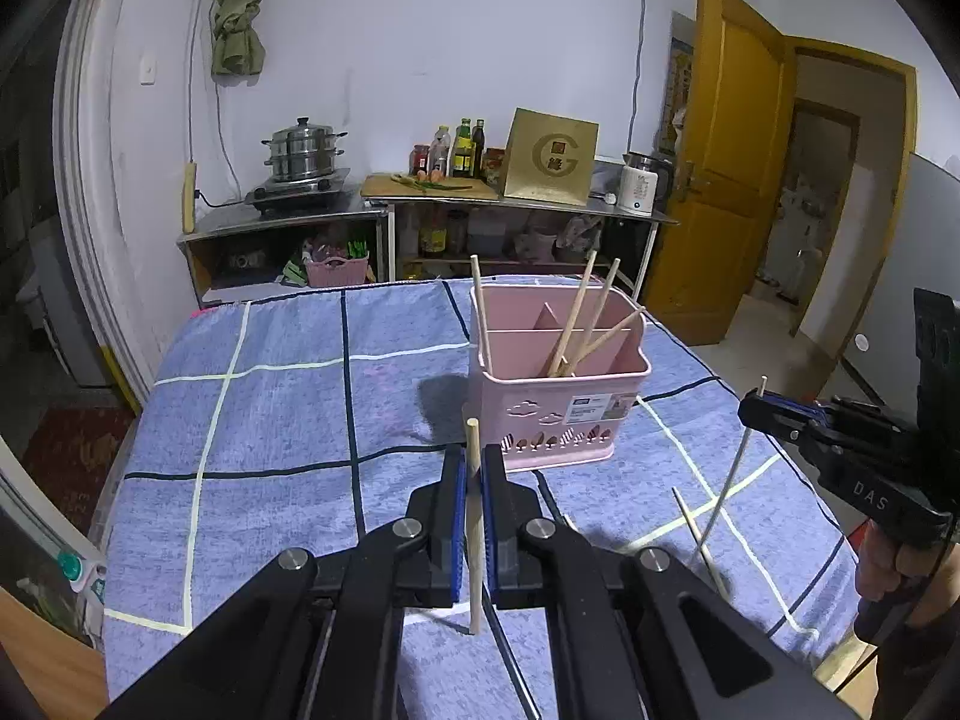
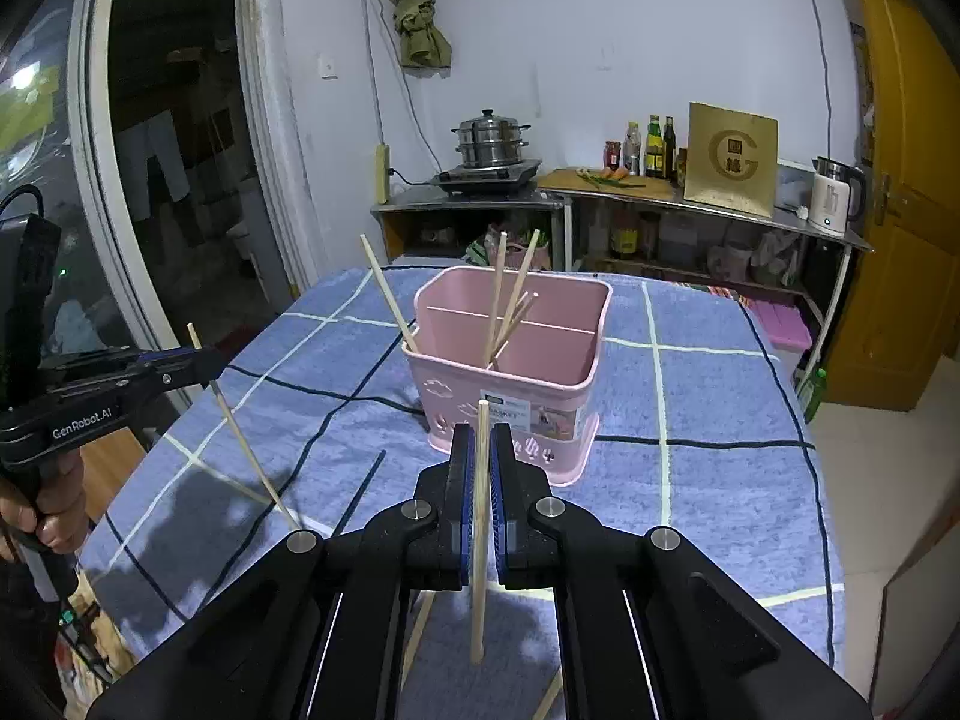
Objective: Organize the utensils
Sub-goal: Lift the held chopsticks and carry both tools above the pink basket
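Note:
A pink divided utensil basket [image 1: 528, 396] [image 2: 450, 384] stands mid-table with several wooden chopsticks leaning inside it. My left gripper [image 1: 474, 453] is shut on an upright wooden chopstick [image 1: 474, 570], held just in front of the basket and above the cloth. To the right, my right gripper [image 1: 750, 408] is held by a hand. In the right wrist view, my right gripper [image 2: 481, 432] is shut on another upright chopstick [image 2: 478, 600] near the basket's front. My left gripper [image 2: 210, 363] holds its slanted chopstick [image 2: 240, 432] at the left. Loose chopsticks [image 1: 699, 540] [image 2: 417, 630] lie on the cloth.
A blue checked cloth [image 1: 288, 420] covers the table, whose edges drop off left and right. Behind stands a steel counter [image 1: 300, 216] with a steamer pot [image 1: 303, 150], bottles [image 1: 462, 147], a gold box [image 1: 552, 159] and a kettle [image 1: 642, 183]. A yellow door [image 1: 732, 150] hangs open at right.

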`<state>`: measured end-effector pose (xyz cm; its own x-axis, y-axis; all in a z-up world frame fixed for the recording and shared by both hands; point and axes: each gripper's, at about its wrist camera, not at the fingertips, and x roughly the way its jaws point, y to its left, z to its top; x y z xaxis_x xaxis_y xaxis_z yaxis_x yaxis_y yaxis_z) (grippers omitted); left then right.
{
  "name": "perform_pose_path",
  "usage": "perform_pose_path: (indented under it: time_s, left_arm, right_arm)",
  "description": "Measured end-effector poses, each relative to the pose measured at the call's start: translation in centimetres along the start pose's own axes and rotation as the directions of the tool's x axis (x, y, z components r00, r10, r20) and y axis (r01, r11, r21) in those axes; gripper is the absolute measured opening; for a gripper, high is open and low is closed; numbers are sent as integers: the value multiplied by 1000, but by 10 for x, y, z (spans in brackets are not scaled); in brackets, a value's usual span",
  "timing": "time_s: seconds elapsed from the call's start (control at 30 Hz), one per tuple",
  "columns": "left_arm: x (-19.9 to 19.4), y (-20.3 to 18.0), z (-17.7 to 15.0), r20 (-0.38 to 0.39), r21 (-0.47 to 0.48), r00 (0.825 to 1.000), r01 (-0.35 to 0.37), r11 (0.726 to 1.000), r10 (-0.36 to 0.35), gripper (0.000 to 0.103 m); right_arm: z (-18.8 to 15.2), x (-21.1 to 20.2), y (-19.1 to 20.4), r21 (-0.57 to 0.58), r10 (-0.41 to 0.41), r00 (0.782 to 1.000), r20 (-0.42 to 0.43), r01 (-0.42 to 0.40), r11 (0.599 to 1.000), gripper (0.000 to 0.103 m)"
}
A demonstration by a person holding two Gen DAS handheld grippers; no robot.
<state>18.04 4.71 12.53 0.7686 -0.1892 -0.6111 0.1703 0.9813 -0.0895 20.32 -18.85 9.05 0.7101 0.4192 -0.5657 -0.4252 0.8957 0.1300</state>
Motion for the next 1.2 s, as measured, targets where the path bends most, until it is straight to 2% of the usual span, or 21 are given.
perform_pose_path:
  time_s: [0.4,0.7,0.97,1.2]
  left_arm:
    - [-12,-6,4,16,3,1000,19,1000,-19,5]
    - [-5,-12,19,13,0,998,57,998,-57,5]
    - [10,-18,47,11,-8,997,74,997,-74,5]
    - [13,-23,86,58,-5,995,76,997,-75,5]
  right_arm:
    - [2,-10,5,-20,7,1000,25,-7,1000,5]
    - [11,-11,4,-16,16,999,48,-16,1000,5]
    - [35,-7,5,-21,22,996,82,-21,1000,5]
    - [66,-7,7,-20,35,989,145,-32,999,5]
